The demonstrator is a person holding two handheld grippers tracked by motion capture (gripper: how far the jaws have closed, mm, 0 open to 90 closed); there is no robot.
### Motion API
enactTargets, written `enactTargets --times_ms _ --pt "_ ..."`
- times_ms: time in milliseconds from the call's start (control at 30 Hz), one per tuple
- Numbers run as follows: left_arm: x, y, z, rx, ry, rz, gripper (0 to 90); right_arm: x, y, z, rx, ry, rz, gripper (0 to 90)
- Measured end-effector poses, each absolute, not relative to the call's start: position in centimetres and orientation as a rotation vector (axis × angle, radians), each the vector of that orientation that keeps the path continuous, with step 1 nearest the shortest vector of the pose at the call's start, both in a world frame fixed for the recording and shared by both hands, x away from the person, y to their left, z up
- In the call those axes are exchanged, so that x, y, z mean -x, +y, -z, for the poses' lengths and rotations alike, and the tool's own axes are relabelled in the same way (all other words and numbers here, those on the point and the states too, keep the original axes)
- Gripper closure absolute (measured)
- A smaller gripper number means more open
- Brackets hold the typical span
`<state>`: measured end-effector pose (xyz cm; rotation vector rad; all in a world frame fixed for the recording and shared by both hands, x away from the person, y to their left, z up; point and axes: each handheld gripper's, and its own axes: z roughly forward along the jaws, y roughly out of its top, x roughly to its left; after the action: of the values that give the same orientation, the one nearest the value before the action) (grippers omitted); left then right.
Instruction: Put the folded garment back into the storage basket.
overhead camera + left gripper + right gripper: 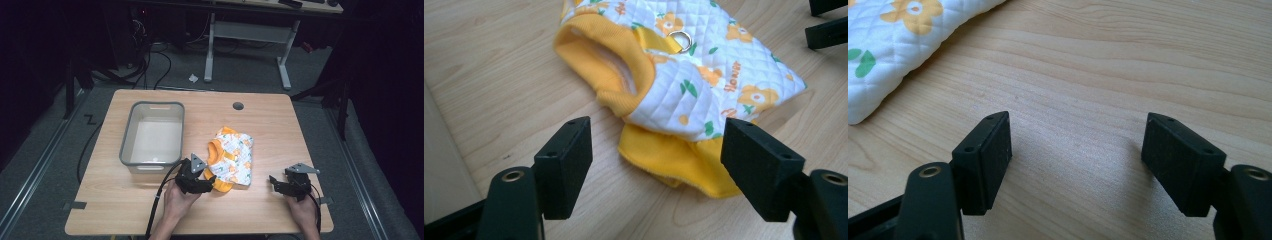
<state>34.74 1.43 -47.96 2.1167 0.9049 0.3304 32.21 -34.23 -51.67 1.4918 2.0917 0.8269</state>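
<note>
A small quilted garment (232, 157), white with orange flowers and yellow trim, lies on the wooden table (280, 130) right of centre. In the left gripper view its yellow collar and hem (674, 160) face me, with a metal ring (680, 40) on a yellow strap. My left gripper (206, 183) is open just at the garment's near left corner, its jaws either side of the yellow hem (656, 135). My right gripper (275, 184) stands open over bare wood (1078, 125), to the right of the garment (893, 35) and apart from it.
An empty grey plastic bin (129, 131) sits on the left half of the table, close to the left gripper. A round cable hole (238, 106) lies near the far edge. Beyond the table stand a white desk frame (210, 50) and floor cables.
</note>
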Motion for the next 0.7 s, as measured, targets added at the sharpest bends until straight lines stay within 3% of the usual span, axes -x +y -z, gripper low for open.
enactTargets --times_ms 700 --pt "-37.0 -1.3 46.4 -2.16 0.864 -0.316 26.2 -32.2 -34.2 51.7 -1.492 2.092 -0.827 28.5"
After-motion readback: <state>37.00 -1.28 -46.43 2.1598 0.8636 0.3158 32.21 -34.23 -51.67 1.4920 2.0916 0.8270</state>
